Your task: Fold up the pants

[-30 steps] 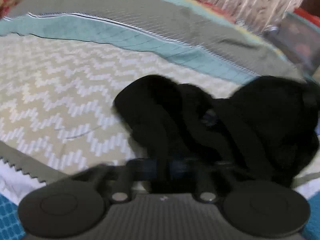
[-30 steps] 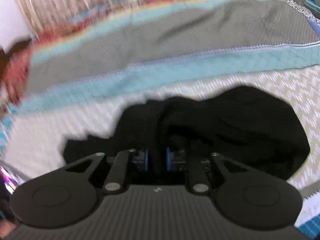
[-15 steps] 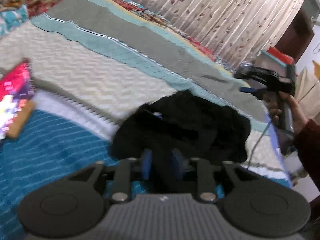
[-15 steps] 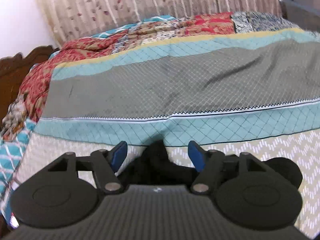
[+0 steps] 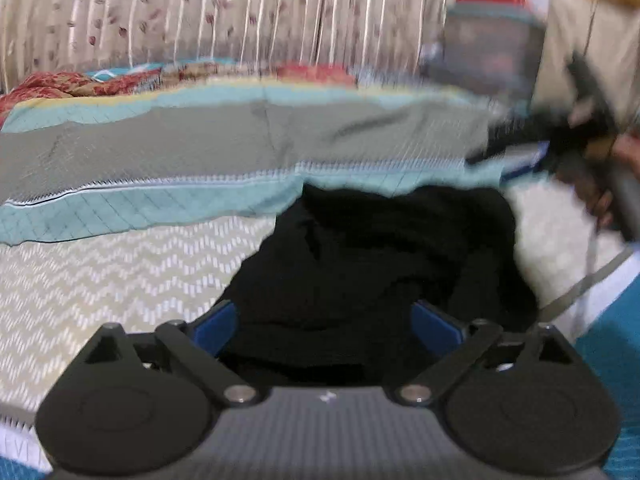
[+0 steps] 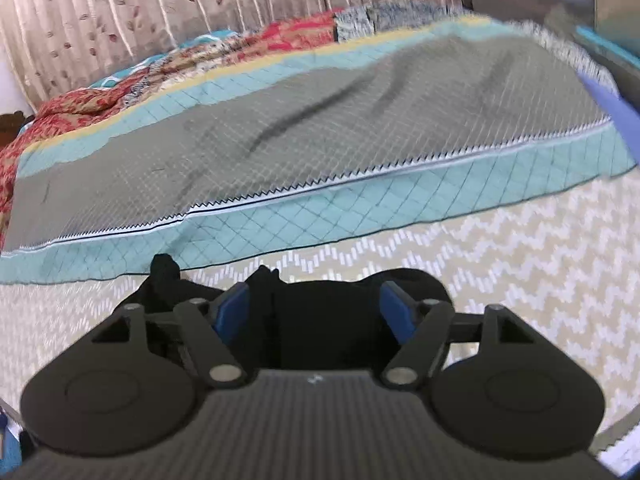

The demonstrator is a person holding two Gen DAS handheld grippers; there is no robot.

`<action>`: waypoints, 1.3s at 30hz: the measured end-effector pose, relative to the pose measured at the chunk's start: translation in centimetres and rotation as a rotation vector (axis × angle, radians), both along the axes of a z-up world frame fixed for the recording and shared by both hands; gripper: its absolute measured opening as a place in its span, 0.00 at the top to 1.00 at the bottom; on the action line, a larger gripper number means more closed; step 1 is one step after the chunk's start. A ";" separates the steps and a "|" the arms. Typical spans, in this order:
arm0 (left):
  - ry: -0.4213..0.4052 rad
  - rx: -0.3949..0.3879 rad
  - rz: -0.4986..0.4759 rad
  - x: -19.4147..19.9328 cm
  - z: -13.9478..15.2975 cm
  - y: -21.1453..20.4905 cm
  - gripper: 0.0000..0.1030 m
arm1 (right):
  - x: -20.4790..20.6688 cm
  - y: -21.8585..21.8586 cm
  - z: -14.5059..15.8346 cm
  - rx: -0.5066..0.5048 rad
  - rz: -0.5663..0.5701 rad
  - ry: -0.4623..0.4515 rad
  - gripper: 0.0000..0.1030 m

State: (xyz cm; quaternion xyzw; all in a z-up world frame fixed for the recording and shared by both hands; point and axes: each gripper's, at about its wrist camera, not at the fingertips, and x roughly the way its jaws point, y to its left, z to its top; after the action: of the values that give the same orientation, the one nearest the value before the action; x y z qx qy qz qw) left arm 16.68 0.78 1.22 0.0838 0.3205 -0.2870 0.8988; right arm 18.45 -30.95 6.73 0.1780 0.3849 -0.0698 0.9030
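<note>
Both grippers opening, nothing pinched: left gripper [image 5: 326, 322] & right gripper [image 6: 314, 310] straddle black pants [image 5: 380, 260], bunched on bedspread [image 5: 100, 280]. Folding barely begun, prob.

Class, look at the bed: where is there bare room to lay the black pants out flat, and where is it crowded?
Free: the zigzag-patterned cover left of the black pants, bordered behind by the teal band; also the grey quilted band beyond. Crowded: the pants' right, where a hand holds the right gripper, and the red bedding by the curtain.
</note>
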 end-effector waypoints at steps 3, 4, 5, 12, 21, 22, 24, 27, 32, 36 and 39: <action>0.088 0.091 0.055 2.6 -2.5 -2.4 0.39 | 2.3 1.4 -0.9 -0.005 0.049 0.012 0.24; 0.116 0.101 0.063 3.0 -2.9 -2.5 0.50 | 3.3 2.0 -1.3 -0.010 0.070 0.029 0.24; 0.141 0.109 0.065 2.6 -3.7 -2.0 0.75 | 4.3 2.4 -2.0 -0.015 0.088 0.056 0.24; 0.069 0.040 0.236 3.2 0.3 3.8 0.98 | 3.1 -2.6 -1.7 0.108 -0.076 -0.001 0.90; 0.012 -0.153 0.381 -0.6 6.5 14.2 0.96 | -20.4 -13.4 6.5 0.157 -0.475 -0.464 0.92; 0.033 -0.141 0.366 -0.9 6.1 13.8 0.95 | -22.7 -13.7 6.0 0.112 -0.538 -0.445 0.91; 0.078 -0.104 0.320 -0.9 5.2 12.1 0.83 | -26.7 -13.8 4.5 -0.011 -0.663 -0.353 0.82; 0.105 -0.055 0.239 -0.9 3.4 8.7 0.54 | -31.5 -14.1 1.7 -0.091 -0.788 -0.195 0.45; 0.092 0.091 0.094 -0.8 -0.5 1.4 0.33 | -32.7 -12.7 -0.3 0.031 -0.706 -0.175 0.45; 0.023 0.236 0.065 -0.2 -3.2 -3.0 0.62 | -25.7 -9.5 -0.9 0.155 -0.473 -0.171 0.36; 0.096 0.194 0.133 1.4 -4.0 -2.3 0.98 | -19.7 -7.1 -3.1 0.277 -0.334 -0.151 0.28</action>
State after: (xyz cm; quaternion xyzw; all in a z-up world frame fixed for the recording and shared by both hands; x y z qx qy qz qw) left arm 18.12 -1.55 -2.74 0.1350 0.3942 -0.1982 0.8872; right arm -1.22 -38.04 3.63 0.3660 0.2871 -0.1511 0.8722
